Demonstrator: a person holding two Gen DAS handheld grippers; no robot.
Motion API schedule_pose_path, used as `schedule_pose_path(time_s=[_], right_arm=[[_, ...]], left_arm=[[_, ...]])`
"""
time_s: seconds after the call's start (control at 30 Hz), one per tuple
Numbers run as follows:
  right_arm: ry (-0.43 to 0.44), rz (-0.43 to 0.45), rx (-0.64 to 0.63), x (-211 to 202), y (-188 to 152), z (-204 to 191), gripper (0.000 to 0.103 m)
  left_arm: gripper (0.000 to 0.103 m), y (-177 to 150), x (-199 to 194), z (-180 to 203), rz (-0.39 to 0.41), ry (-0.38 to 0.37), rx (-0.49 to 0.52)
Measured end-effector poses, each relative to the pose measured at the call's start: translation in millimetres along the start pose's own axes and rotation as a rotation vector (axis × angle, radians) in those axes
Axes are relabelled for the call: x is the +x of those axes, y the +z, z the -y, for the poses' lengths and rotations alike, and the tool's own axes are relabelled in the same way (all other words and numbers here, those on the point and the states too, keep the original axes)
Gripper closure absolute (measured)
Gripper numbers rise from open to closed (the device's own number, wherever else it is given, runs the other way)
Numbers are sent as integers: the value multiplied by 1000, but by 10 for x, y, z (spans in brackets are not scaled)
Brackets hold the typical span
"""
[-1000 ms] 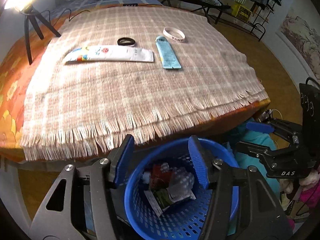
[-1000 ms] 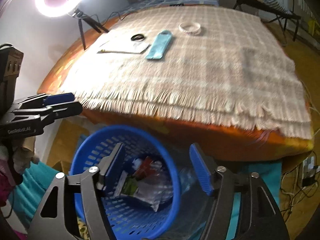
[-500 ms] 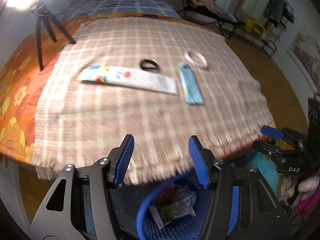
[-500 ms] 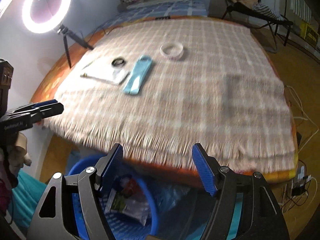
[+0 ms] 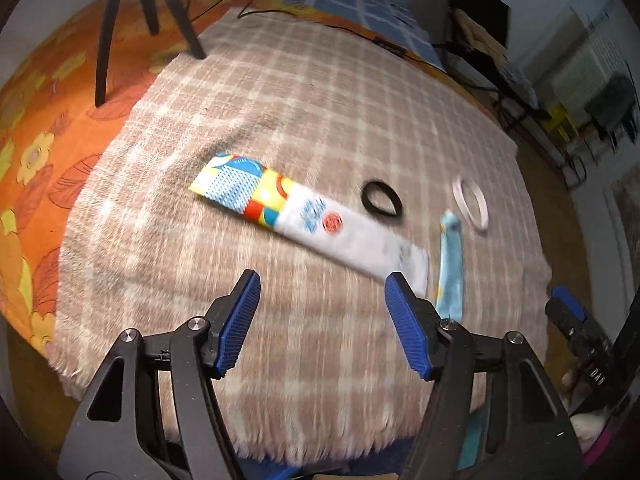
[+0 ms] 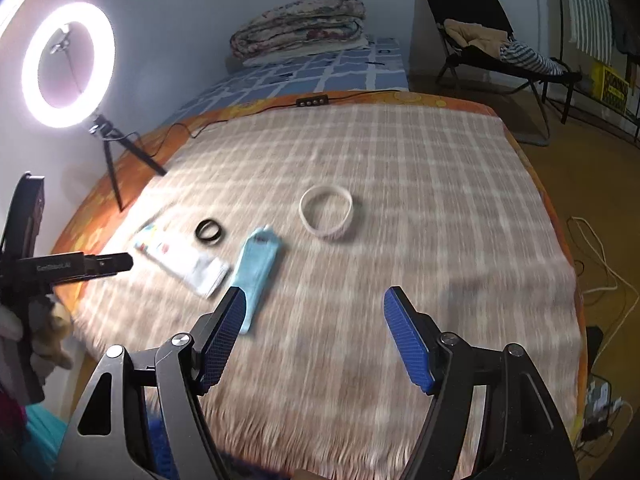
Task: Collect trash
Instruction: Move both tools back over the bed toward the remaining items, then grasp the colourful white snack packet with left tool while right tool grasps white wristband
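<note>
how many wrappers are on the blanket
2: a long white wrapper with a colourful end, left of the black ring, and a light blue wrapper just right of it. None look hidden.

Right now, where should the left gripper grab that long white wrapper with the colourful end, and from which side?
Probably the plain white end of the long wrapper: it lies nearest the open left gripper. The wrapper is flat on the checked cloth, so come down from above, fingers closing across its narrow width, clear of the light blue packet beside it.
</note>
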State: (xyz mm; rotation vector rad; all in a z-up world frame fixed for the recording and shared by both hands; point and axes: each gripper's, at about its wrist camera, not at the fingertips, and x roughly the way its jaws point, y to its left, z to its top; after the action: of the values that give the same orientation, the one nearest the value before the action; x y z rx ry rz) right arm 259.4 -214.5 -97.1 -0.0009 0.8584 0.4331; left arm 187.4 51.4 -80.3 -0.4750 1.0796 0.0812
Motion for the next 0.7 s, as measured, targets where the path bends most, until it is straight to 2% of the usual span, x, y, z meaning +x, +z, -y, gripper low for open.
schedule_pose_path(time_s=[0.13,0.33,0.6,0.7], right_arm=[[-21,-30,26,252,190,79,32],[-15,-71,84,518,311,212,32],[-14,-87,98,764,427,254,32],[1,-90,125,823,454,293,32]], left_arm=[[36,183,182,-78,-15,8,-78],[36,379,428,-126,-38,21,-132],[36,598,623,-31,4,134,-110],[36,665,620,-107,12,89,-153]])
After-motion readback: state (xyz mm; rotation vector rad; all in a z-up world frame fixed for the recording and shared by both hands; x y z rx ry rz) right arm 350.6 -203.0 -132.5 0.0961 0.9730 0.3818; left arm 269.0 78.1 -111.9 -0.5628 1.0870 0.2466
